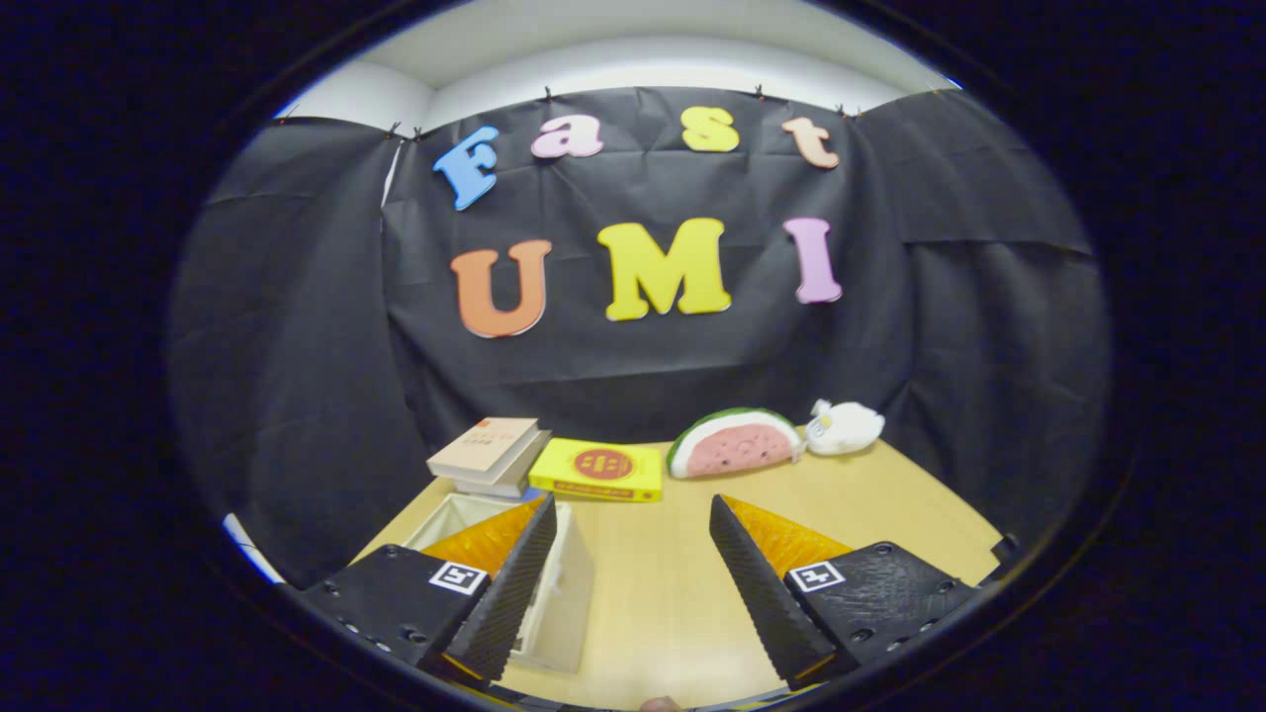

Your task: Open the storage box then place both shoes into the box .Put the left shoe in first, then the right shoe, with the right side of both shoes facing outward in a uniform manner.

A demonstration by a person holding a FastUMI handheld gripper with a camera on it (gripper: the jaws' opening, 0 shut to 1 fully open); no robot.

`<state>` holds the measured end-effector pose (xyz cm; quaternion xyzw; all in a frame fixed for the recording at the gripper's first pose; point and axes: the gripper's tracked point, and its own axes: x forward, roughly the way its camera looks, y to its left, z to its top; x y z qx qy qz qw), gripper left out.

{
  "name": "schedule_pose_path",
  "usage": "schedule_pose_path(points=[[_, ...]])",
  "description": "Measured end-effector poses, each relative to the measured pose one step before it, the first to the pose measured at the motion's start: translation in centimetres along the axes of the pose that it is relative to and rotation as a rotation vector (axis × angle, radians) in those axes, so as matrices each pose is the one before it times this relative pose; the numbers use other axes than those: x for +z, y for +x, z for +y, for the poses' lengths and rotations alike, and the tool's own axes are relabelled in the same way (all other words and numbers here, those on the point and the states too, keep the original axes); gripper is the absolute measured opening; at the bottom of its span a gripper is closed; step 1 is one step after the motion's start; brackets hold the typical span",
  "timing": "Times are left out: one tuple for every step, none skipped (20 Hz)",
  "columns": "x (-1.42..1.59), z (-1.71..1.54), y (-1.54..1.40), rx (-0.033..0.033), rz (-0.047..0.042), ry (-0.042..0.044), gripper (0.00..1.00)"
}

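Gripper [633,578] is hovering over the table [673,593] with fingers [514,583] spread wide, nothing between them but bare wood. Not gripping anything.

Storage box [554,593] is sitting on the table just ahead of the left finger and partly hidden behind it. It's pale, and its near corner and one side wall are showing just inside that finger. Top is looking open from here, but can't tell for sure with the finger covering most of it.

Beyond the fingers, toward the far edge of the table:
- stack of books [488,455], ahead and left, just past the box
- yellow book [598,470] lying flat, touching or just beside the stack, roughly ahead of the gap between the fingers
- watermelon-slice plush [734,443], ahead and slightly right
- small white plush toy [844,427], just beside the watermelon, further right

Right finger is sitting over bare table, well apart from the plush toys.

Black cloth wall [297,376] is hanging behind the table.
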<state>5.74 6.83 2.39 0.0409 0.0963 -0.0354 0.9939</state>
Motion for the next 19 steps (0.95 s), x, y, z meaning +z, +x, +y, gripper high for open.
schedule_pose_path(points=[[0.978,-1.150,-0.476,-0.02951,-0.04092,-0.00641,0.95],[0.903,-0.897,-0.878,-0.00694,-0.03463,0.00197,0.96],[0.437,-0.471,-0.672,0.00217,-0.02187,0.00495,0.96],[0.388,-0.725,-0.875,-0.00107,-0.01659,0.00370,0.96],[0.328,-0.867,-0.688,0.00095,-0.01615,0.00096,0.96],[0.177,-0.642,-0.615,0.00411,-0.00792,0.00365,0.96],[0.032,-0.419,-0.467,0.00887,0.00231,0.00563,0.96],[-0.033,-0.576,-0.428,0.00134,0.00715,0.01633,0.96],[0.233,-0.819,-0.130,-0.01595,-0.00653,0.00940,0.96],[0.468,-0.660,-0.042,-0.00628,-0.01916,-0.00549,0.95],[-0.164,-0.269,0.102,-0.00156,-0.00100,0.00029,0.96],[-0.389,0.081,-0.237,0.00512,0.00904,0.00613,0.96],[-0.298,0.339,-0.067,0.01535,0.00725,0.00384,0.96],[-0.038,0.369,0.049,0.02201,-0.00105,0.00371,0.96],[-0.034,-0.111,0.365,0.00115,0.00003,0.00526,0.96],[-0.159,-0.379,0.147,-0.00947,0.00341,-0.00321,0.96],[-0.344,-0.224,0.235,-0.00034,0.00517,-0.00151,0.96],[-0.295,0.064,0.074,0.00283,0.00885,0.00250,0.96],[-0.223,0.006,0.140,-0.00031,0.00638,0.00383,0.96]])
